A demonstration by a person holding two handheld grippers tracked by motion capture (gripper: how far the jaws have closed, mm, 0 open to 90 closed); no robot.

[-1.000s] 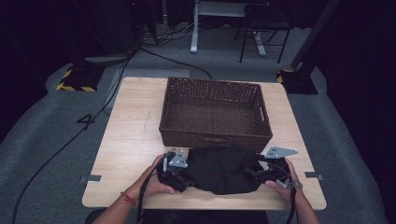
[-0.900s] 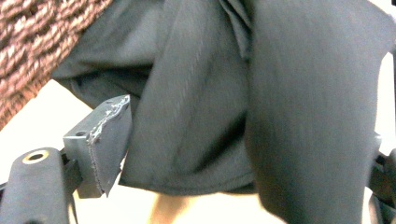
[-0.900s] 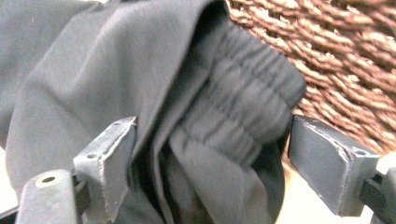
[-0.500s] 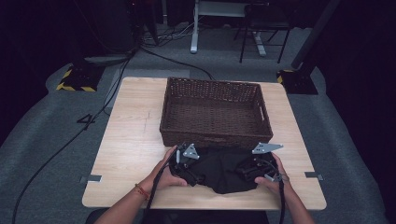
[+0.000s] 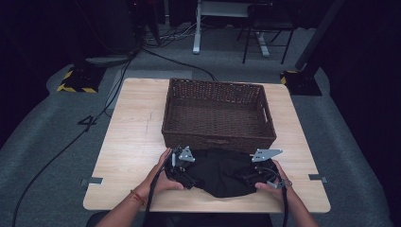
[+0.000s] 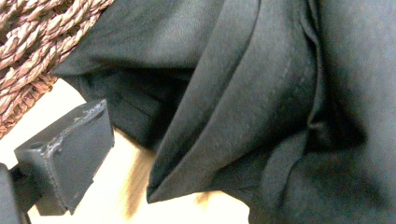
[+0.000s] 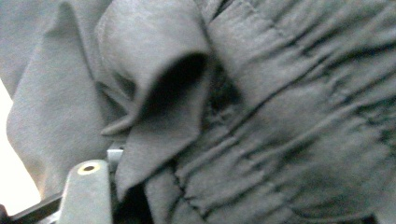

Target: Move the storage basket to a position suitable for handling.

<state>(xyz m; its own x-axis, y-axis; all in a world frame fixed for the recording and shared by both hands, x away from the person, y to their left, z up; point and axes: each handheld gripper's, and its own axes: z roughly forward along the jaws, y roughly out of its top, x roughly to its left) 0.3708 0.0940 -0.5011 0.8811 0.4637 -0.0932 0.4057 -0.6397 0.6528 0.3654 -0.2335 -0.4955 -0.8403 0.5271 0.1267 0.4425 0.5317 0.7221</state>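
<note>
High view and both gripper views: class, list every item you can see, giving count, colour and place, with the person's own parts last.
Table: one, light wood, centre of grey floor.
Basket: one, brown wicker, on the table's far half.
Cloth: one, black, bunched on the table before the basket.
Chair: one, dark, beyond the table.
Left gripper: one, black, jaws open at the cloth's left edge.
Right gripper: one, black, at the cloth's right edge.
Hands: two, holding the grippers.
</note>
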